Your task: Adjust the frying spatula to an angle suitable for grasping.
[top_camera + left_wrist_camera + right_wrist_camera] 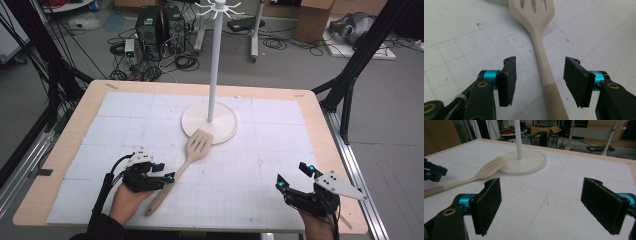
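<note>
While lying flat, pale wooden slotted spatula, darker handle end

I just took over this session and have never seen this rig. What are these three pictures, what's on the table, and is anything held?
A person holds a two-jaw tool in each hand. The high view looks down on the table; the other two pictures come from cameras riding on each tool. A slotted spatula lies with its head resting on the round base of a white hook stand. The left gripper is open, its jaws either side of the spatula handle. The right gripper is open over bare mat. Nothing is held.
</note>
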